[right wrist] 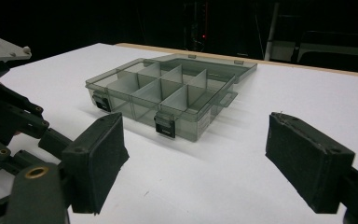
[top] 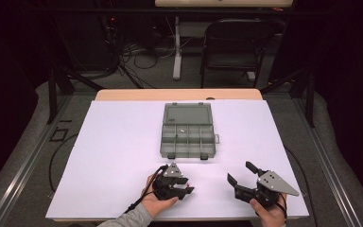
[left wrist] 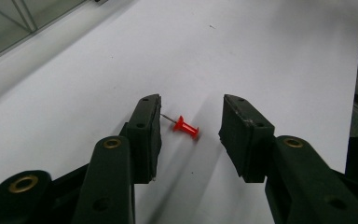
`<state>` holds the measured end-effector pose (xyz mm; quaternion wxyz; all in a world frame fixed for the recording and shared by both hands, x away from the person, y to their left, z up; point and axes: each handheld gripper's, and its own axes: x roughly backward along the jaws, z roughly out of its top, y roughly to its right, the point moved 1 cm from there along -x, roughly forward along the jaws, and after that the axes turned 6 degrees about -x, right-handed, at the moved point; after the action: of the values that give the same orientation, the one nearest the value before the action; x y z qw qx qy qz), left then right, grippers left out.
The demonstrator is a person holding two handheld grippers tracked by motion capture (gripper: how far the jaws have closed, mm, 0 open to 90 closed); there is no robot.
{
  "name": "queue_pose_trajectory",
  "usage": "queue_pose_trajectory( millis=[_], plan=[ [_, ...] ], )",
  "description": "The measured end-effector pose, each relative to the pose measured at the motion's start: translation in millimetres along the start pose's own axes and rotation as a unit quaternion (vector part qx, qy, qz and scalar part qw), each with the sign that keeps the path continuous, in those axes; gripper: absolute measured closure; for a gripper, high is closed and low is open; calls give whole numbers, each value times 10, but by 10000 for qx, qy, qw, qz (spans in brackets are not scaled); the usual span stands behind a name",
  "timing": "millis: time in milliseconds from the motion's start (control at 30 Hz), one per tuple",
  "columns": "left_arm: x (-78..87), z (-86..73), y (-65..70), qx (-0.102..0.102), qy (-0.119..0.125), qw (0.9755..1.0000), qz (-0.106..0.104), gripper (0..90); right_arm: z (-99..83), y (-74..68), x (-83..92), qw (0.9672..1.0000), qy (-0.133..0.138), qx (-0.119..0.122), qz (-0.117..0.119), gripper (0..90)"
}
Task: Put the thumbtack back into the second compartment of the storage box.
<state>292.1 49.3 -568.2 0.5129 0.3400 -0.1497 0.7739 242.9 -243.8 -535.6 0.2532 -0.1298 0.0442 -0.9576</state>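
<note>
The small red plastic push pin [left wrist: 185, 127] lies on its side on the white table [top: 123, 156], between the left gripper [left wrist: 191, 119] jaws, its needle tip near one pad, neither pad pressing. Centre the jaws on the red head before clamping. The right gripper [right wrist: 205, 163] rests released, facing the open grey compartment box [right wrist: 168, 91].

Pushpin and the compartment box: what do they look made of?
Pushpin: glossy red head, likely moulded plastic; thin grey shaft, probably steel, given its dull metallic look. It lies on the white table between the left claw pads, untouched.
Compartment box: smoky, see-through walls and dividers suggest clear tinted plastic; the dark front latches look like opaque plastic.
</note>
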Motion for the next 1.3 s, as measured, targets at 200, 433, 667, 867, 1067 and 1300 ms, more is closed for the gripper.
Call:
queue_pose_trajectory(
  millis=[200, 433, 667, 867, 1067, 1300],
  plan=[
    [-1, -12, 36, 14, -6, 9997, 240, 644, 0, 1, 0, 10000, -1, -5, 1, 192],
    [44, -38, -44, 182, -37, 9998, 114, 762, 0, 1, 3, 10000, -12, -1, -4, 192],
    [68, -52, -87, 260, -71, 9996, 42, 814, 1, 1, 3, 10000, -13, -6, 7, 192],
    [61, -60, -101, 298, -27, 9996, 3, 839, 1, 1, 3, 10000, -13, -12, 6, 192],
    [60, -64, -109, 338, -10, 9994, -30, 841, -1, -3, -2, 10000, -29, -2, 4, 192],
    [53, -71, -115, 355, 4, 9992, -158, 900, 0, 4, 1, 10000, -17, -5, 5, 192]
  ],
)
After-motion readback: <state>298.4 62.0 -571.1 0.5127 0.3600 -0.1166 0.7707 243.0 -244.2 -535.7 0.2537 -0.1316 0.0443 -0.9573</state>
